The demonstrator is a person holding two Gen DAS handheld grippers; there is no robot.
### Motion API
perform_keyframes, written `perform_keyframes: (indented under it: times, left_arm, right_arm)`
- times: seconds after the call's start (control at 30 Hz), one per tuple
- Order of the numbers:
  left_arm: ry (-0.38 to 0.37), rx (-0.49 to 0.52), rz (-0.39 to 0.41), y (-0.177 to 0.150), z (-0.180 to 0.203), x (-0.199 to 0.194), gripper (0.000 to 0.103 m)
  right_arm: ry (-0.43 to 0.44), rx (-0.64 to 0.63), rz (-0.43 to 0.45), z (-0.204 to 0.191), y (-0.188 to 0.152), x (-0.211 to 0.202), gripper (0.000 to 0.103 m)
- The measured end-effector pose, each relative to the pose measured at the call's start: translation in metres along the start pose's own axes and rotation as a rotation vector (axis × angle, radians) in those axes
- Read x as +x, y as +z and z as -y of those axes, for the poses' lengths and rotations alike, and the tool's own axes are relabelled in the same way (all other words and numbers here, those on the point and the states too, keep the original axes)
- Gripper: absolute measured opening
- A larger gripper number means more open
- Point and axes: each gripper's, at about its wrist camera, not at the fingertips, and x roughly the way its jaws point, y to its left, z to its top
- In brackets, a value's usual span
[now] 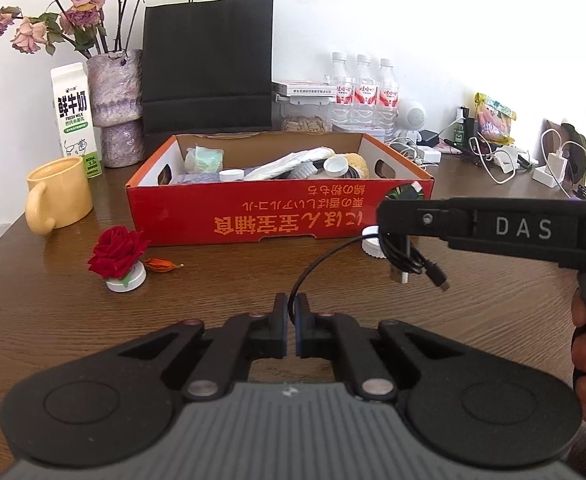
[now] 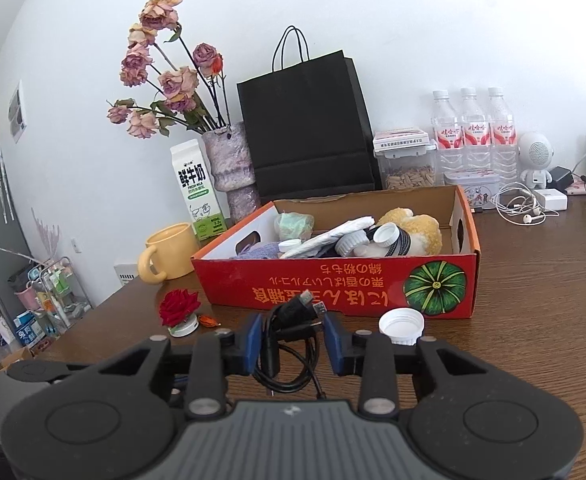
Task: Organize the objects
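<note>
Spanning both views, a wooden table (image 1: pixel 73 320) (cluttered, apparently) meets a white wall (image 2: pixel 413 20).

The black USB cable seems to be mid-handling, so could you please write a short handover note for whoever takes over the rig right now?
Left gripper: jaws shut on one strand of the black USB cable.
Right gripper: jaws around the coiled bundle, plugs hanging free above the wooden table.
Red cardboard box already holds caps, cloths and a plush toy.
Left: cable into the box, then the white bottle cap, the red rose on its white cap and the small orange bud.
</note>
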Motion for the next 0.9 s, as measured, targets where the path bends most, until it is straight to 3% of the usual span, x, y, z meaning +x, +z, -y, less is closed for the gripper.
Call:
perform_keyframes:
  times: [0.37,0.5,0.9]
  left_arm:
    - [0.055,-0.038,0.063,0.007,-0.011,-0.017,0.004]
    - [0.143,-0.081,0.102,0.015,-0.024,-0.02,0.004]
    - [0.151,-0.092,0.154,0.032,-0.036,-0.032,0.004]
  right_arm:
    - [0.014,0.022,0.035,0.0,0.006,-0.01,0.032]
    - [-0.029,0.006,0.012,-0.003,0.002,-0.007,0.03]
    - [-0.04,0.034,0.031,0.004,0.006,-0.009,0.029]
